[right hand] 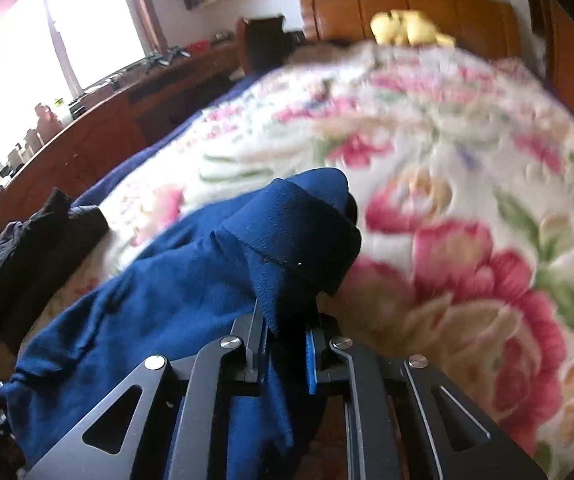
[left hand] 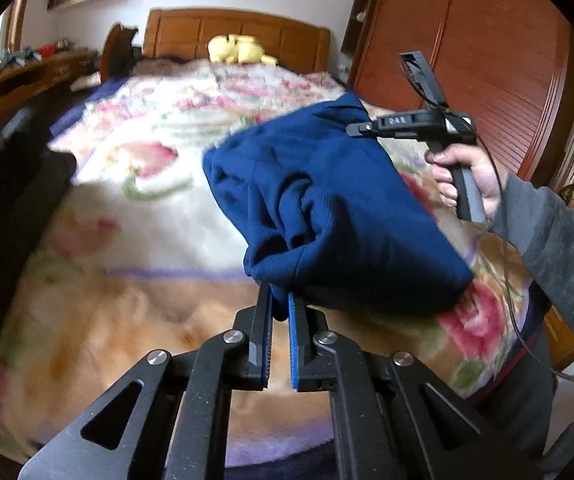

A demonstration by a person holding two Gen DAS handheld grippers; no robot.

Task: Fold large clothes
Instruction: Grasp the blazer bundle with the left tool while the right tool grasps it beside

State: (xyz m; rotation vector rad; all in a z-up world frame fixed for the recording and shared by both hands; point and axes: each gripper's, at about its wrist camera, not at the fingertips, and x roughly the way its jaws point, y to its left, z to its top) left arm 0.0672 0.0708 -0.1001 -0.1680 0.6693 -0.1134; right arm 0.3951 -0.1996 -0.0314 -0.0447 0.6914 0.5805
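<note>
Above, each black metal gripper, left (left hand: 280, 308) and right (right hand: 287, 320), clenched a bunched edge of the soft navy knit garment (left hand: 327, 208), which hung crumpled ahead of its fingers over the plush floral blanket (left hand: 135, 168).

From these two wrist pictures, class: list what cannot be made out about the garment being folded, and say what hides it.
- Left wrist view: the dark blue knitted garment hangs bunched from the left tongs; its shape and type are hidden by its own folds.
- Right wrist view: the tips of the right tongs are buried under the cloth.
- Both views: the floral plush blanket is motion-blurred.
- Left wrist view: the black clothing pile is dark and blurred.
</note>
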